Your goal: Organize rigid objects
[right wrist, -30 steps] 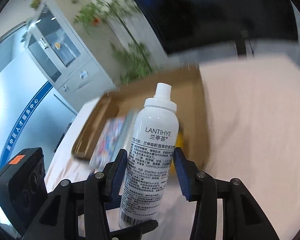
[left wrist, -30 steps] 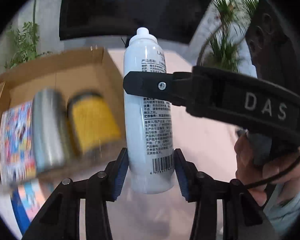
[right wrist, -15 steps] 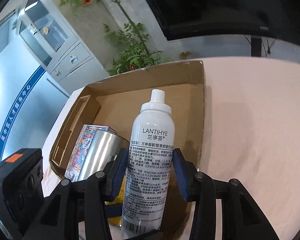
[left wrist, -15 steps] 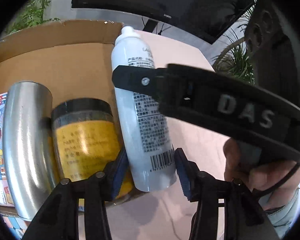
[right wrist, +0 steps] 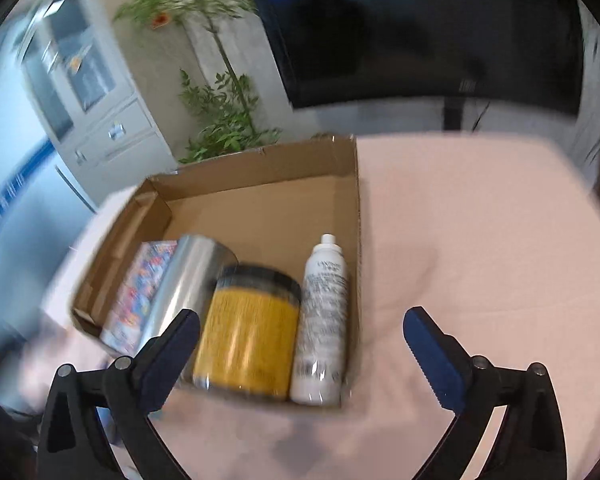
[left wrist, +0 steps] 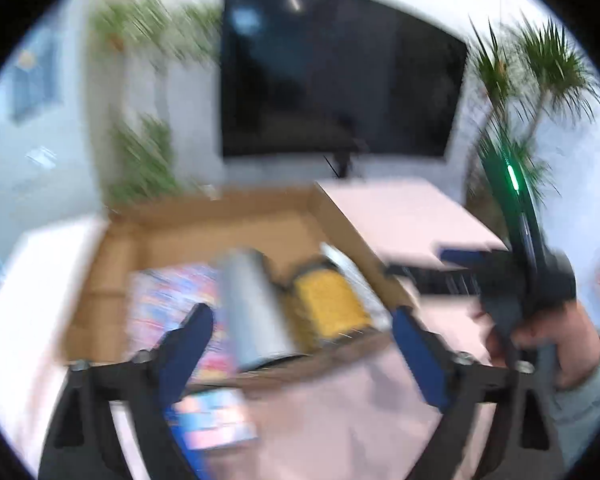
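A white spray bottle [right wrist: 322,320] lies in the cardboard box [right wrist: 260,168] against its right wall, next to a yellow jar with a black lid [right wrist: 248,332], a silver metal cylinder [right wrist: 184,280] and a colourful box [right wrist: 138,292]. My right gripper [right wrist: 302,354] is open and empty, above the box's near edge. My left gripper [left wrist: 302,354] is open and empty in front of the same box [left wrist: 220,216]; the cylinder [left wrist: 252,308], jar [left wrist: 328,304] and bottle [left wrist: 352,276] show blurred there.
A second colourful box [left wrist: 210,420] lies on the pink table [right wrist: 480,240] in front of the cardboard box. The right hand-held gripper [left wrist: 528,276] is at the right of the left wrist view. A dark screen [left wrist: 336,80] and plants stand behind.
Both grippers have opened and let go of the white spray bottle, which now lies in the box beside the yellow jar. Both grippers have drawn back from the box.
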Demonstrator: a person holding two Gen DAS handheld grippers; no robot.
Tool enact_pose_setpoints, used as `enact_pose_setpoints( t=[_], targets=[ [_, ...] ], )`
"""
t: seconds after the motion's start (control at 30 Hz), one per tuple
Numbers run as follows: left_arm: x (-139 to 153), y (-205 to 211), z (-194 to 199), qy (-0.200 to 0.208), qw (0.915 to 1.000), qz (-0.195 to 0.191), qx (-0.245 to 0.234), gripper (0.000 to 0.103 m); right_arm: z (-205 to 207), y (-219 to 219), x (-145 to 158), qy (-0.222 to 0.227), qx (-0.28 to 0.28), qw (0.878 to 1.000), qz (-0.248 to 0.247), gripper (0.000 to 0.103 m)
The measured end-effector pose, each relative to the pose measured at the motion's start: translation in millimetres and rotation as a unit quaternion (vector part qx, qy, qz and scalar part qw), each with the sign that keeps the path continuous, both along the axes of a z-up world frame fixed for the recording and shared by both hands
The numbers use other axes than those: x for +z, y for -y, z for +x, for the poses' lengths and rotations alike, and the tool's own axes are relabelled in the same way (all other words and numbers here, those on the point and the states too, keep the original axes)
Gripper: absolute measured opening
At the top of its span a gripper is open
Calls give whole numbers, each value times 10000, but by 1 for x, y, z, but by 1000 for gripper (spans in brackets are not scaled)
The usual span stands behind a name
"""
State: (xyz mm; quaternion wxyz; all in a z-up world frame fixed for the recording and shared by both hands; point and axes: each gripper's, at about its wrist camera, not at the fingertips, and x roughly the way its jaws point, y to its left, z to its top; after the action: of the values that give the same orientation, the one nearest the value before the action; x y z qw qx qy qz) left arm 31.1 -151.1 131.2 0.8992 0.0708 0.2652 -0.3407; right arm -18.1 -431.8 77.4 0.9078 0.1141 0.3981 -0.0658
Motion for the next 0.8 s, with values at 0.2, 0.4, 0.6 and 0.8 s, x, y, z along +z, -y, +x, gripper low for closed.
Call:
enact_pose_setpoints(
  t=[0.2,0.4,0.6,0.8],
  targets=[
    [32,-55,-25,348,9977,48,576,79,-50,-65,10,209,265,9993,-169,102],
    [16,-80,-43,114,9991,50,414,20,-85,-112,5,253,166,9992,-262,34],
    [3,-92,-53,282,9961,-89,827,102,-125,-143,16,742,136,9956,-554,103],
    [-3,-107,-55,238,9958,92,881,102,-141,-168,18,683,174,9947,-743,103]
  ],
)
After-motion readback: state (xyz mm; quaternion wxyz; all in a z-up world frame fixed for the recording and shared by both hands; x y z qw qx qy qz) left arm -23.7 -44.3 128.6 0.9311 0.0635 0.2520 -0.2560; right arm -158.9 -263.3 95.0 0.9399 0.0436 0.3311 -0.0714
